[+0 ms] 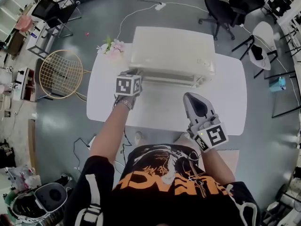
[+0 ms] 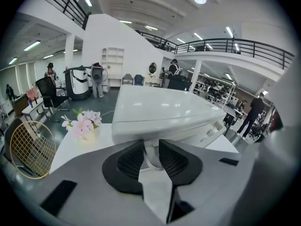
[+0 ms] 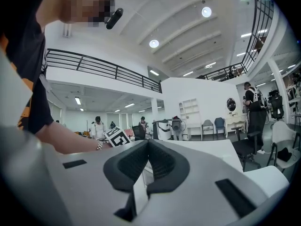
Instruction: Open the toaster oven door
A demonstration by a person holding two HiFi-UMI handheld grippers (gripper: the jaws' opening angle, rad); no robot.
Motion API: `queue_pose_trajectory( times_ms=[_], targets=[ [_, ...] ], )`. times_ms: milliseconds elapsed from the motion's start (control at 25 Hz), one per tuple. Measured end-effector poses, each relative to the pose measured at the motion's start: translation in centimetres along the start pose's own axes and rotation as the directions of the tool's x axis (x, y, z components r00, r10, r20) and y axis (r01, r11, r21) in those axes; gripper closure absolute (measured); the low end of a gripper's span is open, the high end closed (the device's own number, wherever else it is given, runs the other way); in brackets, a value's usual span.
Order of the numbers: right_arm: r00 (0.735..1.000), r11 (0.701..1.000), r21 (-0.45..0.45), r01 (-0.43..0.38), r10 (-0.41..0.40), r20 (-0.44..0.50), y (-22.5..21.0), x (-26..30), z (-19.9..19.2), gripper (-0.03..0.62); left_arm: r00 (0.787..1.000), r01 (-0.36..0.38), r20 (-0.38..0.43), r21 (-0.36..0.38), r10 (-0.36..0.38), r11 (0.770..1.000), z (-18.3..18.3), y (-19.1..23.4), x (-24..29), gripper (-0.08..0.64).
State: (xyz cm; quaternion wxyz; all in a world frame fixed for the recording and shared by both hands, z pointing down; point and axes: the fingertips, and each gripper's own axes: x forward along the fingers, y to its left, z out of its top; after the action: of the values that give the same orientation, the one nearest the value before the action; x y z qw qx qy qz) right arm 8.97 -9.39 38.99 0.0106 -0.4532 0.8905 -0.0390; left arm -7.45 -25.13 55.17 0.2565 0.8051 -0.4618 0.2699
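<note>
A white toaster oven (image 1: 171,53) stands on the white table (image 1: 225,98), its door closed and facing me. Its door handle (image 1: 169,80) runs along the front top edge. My left gripper (image 2: 151,155) is at the handle's left end. The black pads (image 2: 129,160) sit on either side of the handle (image 2: 150,158) and press on it. In the head view the marker cube (image 1: 128,84) hides those jaws. My right gripper (image 1: 189,97) hovers over the table in front of the oven's right half, apart from it, shut with nothing between its pads (image 3: 136,161).
Pink flowers (image 1: 110,46) lie at the table's far left corner beside the oven. A round wire chair (image 1: 61,73) stands left of the table, and office chairs (image 1: 221,11) behind it to the right. A power cable (image 1: 141,8) runs across the floor behind.
</note>
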Motion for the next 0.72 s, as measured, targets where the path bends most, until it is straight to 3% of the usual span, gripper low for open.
queue_pose_trajectory(
  times_ms=[440,720],
  targets=[
    [0.995,0.995,-0.05,-0.084,0.082,-0.05,0.4,5.3,-2.1,0.578,0.999,0.011,-0.034,0.023,-0.01,1.0,-0.1,-0.2,0.1,0.443],
    [0.981,0.987,-0.031,-0.161,0.156,-0.116,2.6,7.2,-3.9,0.578,1.0,0.005,0.01,0.024,-0.005,1.0,-1.4,-0.7,-0.8,0.446]
  ],
)
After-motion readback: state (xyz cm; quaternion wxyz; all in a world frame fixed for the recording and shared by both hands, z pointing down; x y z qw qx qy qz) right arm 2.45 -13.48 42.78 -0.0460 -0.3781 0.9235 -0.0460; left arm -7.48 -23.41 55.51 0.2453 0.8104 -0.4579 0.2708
